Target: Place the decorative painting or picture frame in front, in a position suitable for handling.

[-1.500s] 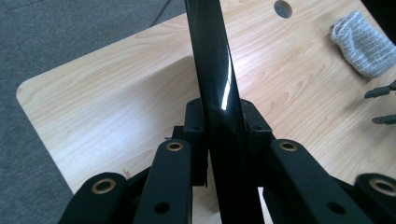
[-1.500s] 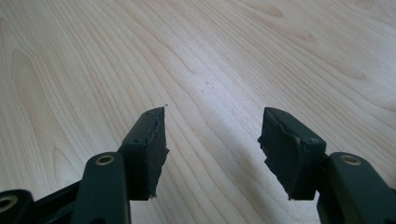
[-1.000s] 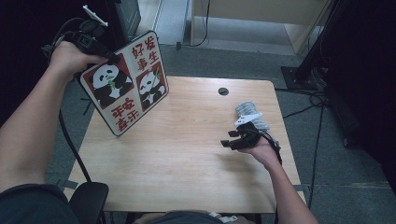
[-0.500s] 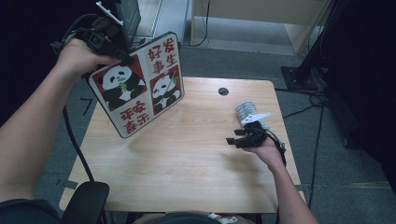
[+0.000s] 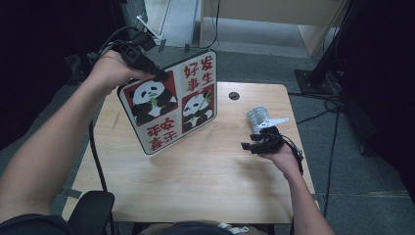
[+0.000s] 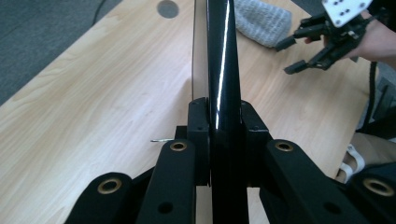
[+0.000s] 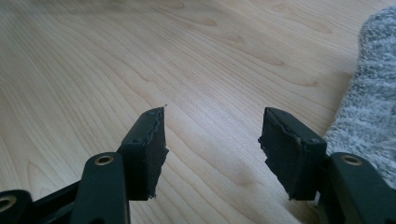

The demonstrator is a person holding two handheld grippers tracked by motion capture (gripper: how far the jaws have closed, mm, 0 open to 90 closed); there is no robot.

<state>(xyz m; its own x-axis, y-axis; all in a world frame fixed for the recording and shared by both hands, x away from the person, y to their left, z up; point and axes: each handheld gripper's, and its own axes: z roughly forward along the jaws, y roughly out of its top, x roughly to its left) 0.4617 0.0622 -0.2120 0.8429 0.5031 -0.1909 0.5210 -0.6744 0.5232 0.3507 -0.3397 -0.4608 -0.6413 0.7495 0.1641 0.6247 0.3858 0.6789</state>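
Observation:
A flat panda board [image 5: 171,104] with red Chinese characters hangs tilted over the left half of the wooden table [image 5: 195,186]. My left gripper [image 5: 155,73] is shut on its upper left edge. In the left gripper view the board's dark edge [image 6: 223,70] runs straight up between the closed jaws of my left gripper [image 6: 219,126]. My right gripper [image 5: 249,145] rests low over the table's right side, open with nothing between its pads [image 7: 152,149], as the right gripper [image 7: 212,144] view shows. A grey fuzzy cloth [image 5: 258,117] lies just behind it, also at the cloth's edge [image 7: 369,102].
A round cable hole [image 5: 234,96] sits near the table's far edge. A black chair part [image 5: 93,213] stands at the near left corner. Cables and a dark stand foot [image 5: 318,81] lie on the floor to the right.
My left hand has carried the panda board to the right, further over the table. The right hand and gripper have stayed where they were.

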